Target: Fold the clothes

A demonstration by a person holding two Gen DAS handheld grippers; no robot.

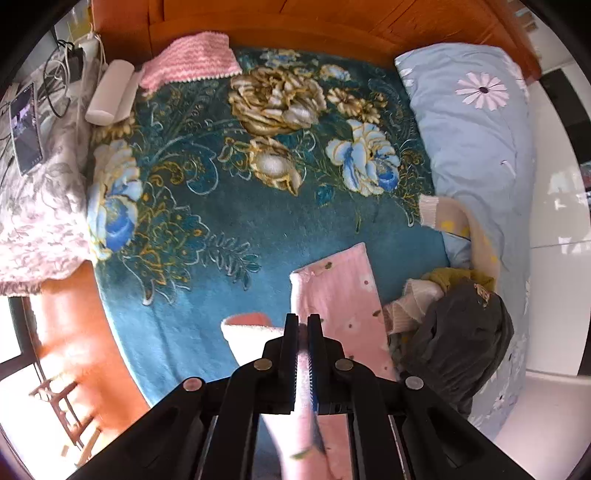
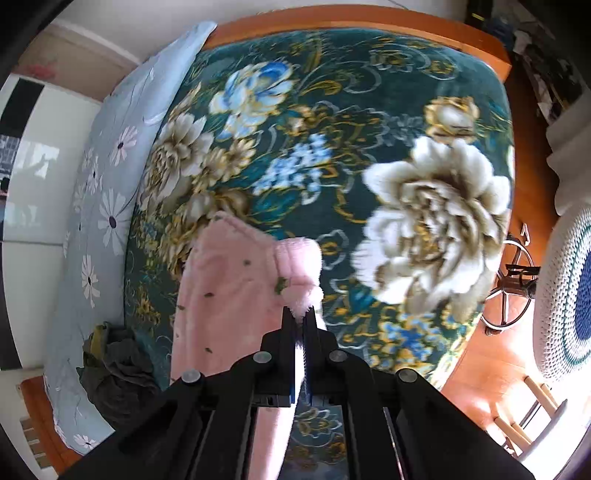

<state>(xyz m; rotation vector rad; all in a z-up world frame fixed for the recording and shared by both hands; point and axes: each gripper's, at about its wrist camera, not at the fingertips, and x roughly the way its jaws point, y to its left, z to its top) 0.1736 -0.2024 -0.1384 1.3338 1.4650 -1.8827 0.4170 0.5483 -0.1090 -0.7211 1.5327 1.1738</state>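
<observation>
A pink fleece garment point(image 1: 341, 295) with small dark specks hangs over the teal flowered blanket point(image 1: 229, 221) on the bed. My left gripper point(image 1: 303, 325) is shut on a pinch of its fabric, which runs down between the fingers. In the right wrist view the same pink garment point(image 2: 236, 284) droops to the left, and my right gripper point(image 2: 300, 314) is shut on its fluffy edge above the blanket point(image 2: 369, 110).
A pile of clothes point(image 1: 454, 325), dark grey, yellow and cream, lies at the bed's right side on a light blue daisy quilt point(image 1: 476, 140). A pink knitted cloth point(image 1: 192, 59) and a white roll point(image 1: 110, 92) sit by the wooden headboard point(image 1: 295, 22). Orange floor point(image 2: 491, 369) borders the bed.
</observation>
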